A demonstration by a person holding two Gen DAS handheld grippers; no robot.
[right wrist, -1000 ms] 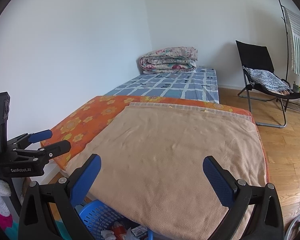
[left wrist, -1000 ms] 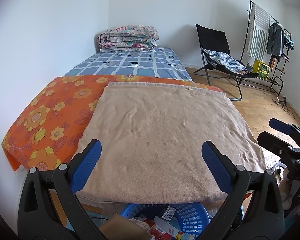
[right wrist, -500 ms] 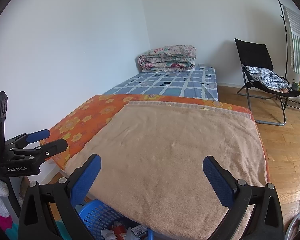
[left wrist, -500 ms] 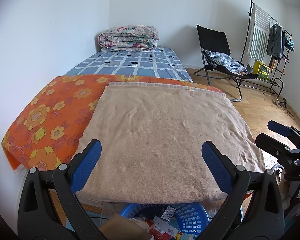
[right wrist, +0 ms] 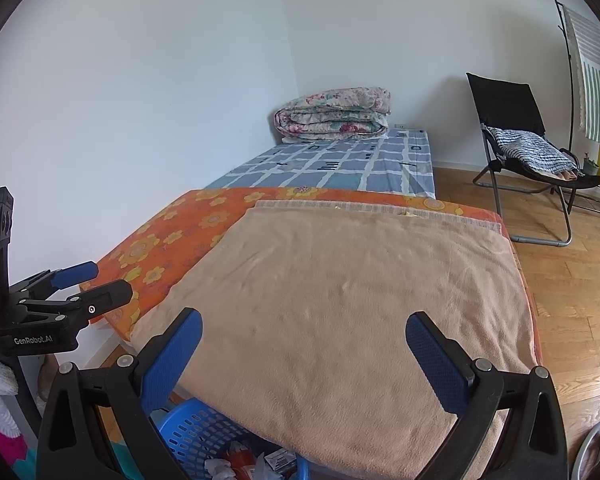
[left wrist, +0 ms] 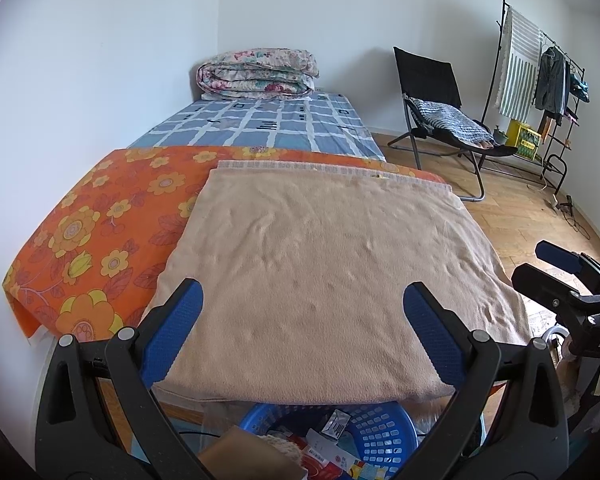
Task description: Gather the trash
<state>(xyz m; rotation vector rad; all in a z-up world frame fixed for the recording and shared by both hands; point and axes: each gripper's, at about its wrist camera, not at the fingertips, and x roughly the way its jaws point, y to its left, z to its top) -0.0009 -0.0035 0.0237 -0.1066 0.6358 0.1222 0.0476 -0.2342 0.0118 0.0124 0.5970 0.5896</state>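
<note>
In the left wrist view the left gripper (left wrist: 303,312), with black arms and blue textured pads, fills the lower part of the frame, its jaws spread wide apart and holding nothing. Between and beyond its fingers lies a folded beige fleece blanket (left wrist: 324,264) on an orange flower-patterned cover (left wrist: 112,216). At the bottom centre, below the blanket's near edge, a blue perforated plastic basket (left wrist: 380,432) holds the trash (left wrist: 332,446): crumpled wrappers, small packets and a brown paper piece. The right gripper (left wrist: 540,264) shows at the right edge of this frame, seen side-on. In the right wrist view the right gripper's jaws likewise stand wide apart and empty at the bottom of the frame, over the blanket. The basket sits at the lower left centre there, partly under the blanket's corner. At the upper centre a rolled floral quilt (right wrist: 334,114) rests on a blue checked sheet (right wrist: 340,164), and a black folding chair (right wrist: 512,120) stands at the right.
</note>
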